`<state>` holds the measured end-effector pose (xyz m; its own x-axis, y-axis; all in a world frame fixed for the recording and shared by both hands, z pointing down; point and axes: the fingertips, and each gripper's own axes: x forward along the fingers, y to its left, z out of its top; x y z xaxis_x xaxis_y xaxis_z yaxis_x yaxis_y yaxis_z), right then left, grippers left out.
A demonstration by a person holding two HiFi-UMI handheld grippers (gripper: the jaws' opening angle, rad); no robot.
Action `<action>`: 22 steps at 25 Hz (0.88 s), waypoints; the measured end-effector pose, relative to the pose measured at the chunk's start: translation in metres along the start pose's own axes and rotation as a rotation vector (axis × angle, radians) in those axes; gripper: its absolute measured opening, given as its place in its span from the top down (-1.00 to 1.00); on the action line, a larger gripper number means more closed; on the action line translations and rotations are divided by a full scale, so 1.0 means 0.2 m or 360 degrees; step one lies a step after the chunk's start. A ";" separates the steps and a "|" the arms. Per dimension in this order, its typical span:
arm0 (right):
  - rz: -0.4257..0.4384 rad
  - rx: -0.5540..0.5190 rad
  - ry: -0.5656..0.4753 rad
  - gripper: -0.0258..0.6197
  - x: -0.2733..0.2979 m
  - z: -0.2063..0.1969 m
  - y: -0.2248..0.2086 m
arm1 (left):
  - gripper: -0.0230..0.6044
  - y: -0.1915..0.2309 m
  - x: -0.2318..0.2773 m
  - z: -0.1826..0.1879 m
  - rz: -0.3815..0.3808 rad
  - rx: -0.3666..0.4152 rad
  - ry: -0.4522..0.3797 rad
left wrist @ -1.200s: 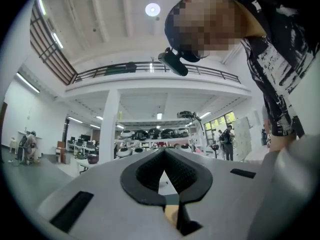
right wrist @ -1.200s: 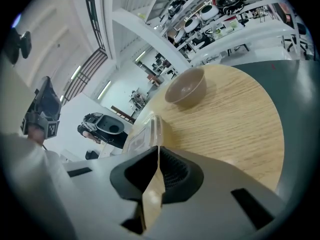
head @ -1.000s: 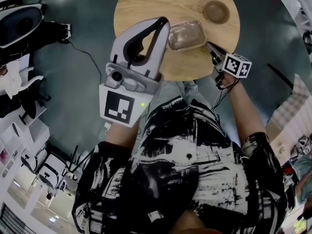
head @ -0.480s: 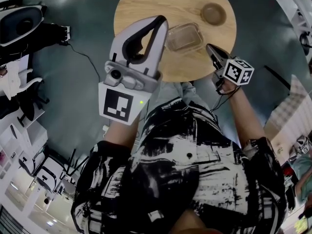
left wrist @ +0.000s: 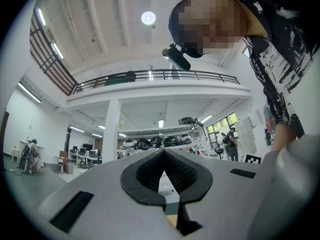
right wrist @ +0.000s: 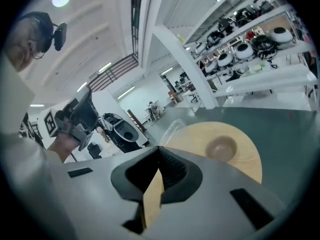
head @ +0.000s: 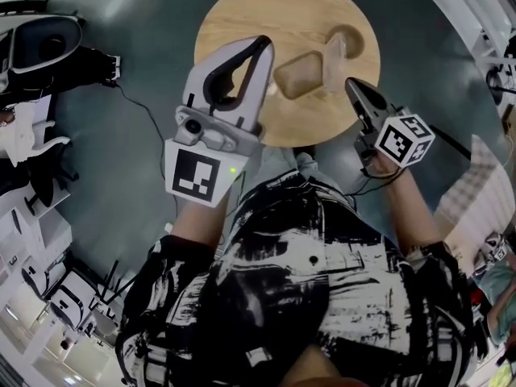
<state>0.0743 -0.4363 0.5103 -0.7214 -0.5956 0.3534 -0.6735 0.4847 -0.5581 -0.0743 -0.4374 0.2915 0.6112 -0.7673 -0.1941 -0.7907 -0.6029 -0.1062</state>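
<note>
Wooden counter [head: 234,22] at the frame's top: right tongs [head: 351,85] have backed off the clear container [head: 298,75]; they and the left tongs [head: 264,42] are pressed together, empty.

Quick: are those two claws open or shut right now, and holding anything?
Left gripper: shut, holding nothing.
Right gripper: shut, holding nothing.

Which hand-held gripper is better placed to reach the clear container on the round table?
Right, probably. The right hand-held gripper points over the round table, and its view shows the clear container ahead of its jaws. The left hand-held gripper is tilted upward; its view looks up at the ceiling.
</note>
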 end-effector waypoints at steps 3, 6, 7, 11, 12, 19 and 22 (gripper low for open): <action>-0.0017 -0.0208 -0.0056 0.92 -0.08 0.18 0.14 | 0.93 -0.02 -0.01 0.07 0.0006 0.0027 -0.0024; -0.0071 -0.0470 -0.0132 0.92 -0.14 0.35 0.29 | 0.93 -0.03 -0.03 0.13 0.0021 0.0048 -0.0031; -0.0090 -0.0567 -0.0162 0.92 -0.16 0.40 0.35 | 0.93 -0.04 -0.03 0.14 0.0033 0.0051 -0.0026; -0.0124 -0.0869 -0.0355 0.92 -0.22 0.65 0.57 | 0.93 -0.01 -0.02 0.22 0.0089 0.0048 -0.0009; -0.0125 -0.0921 -0.0413 0.92 -0.23 0.71 0.62 | 0.93 0.00 -0.02 0.25 0.0104 0.0050 -0.0012; -0.0189 -0.1111 -0.0760 0.92 -0.38 1.00 0.81 | 0.93 -0.02 -0.02 0.40 0.0162 0.0084 -0.0018; -0.0241 -0.1172 -0.0884 0.92 -0.42 1.10 0.87 | 0.93 0.01 -0.01 0.42 0.0177 0.0103 0.0000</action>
<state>0.0531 -0.4440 0.2180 -0.5651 -0.8144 -0.1321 -0.8236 0.5474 0.1484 -0.0792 -0.4189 0.2094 0.5194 -0.8288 -0.2080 -0.8544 -0.4985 -0.1467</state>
